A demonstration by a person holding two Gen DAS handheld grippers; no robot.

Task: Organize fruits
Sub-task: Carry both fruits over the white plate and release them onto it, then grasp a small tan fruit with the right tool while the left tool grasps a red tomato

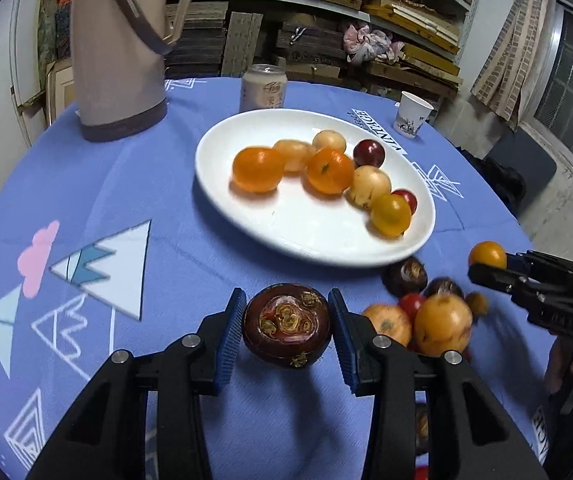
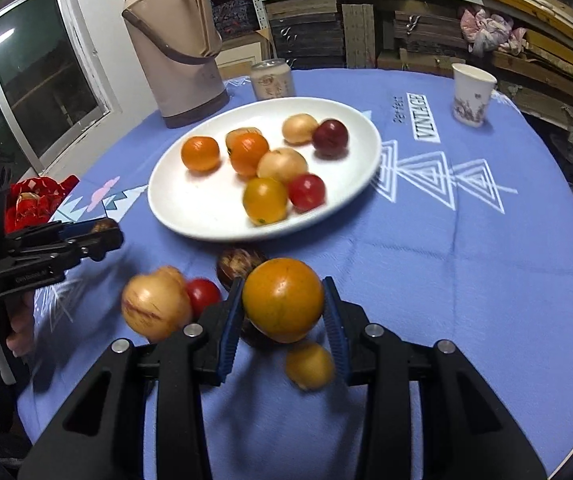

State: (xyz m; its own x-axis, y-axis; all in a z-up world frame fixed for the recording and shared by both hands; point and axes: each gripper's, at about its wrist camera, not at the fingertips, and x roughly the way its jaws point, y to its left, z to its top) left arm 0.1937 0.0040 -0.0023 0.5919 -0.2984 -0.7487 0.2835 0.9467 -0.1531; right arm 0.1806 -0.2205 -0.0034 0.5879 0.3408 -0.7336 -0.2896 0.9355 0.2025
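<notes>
left gripper [image 1: 288, 330] grips chestnut [image 1: 286, 326]; right gripper [image 2: 284, 314] grips orange [image 2: 282, 300]

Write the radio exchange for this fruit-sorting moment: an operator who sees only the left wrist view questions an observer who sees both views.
Operator: I see the right gripper only side-on. Is its fruit gripped squarely?
Observer: Yes. The right wrist view shows the orange-yellow fruit centred between both blue pads, lifted off the cloth.
Operator: Is there anything out of my frame past the left gripper?
Observer: A red shiny packet shows just beyond it, towards the window side.
</notes>
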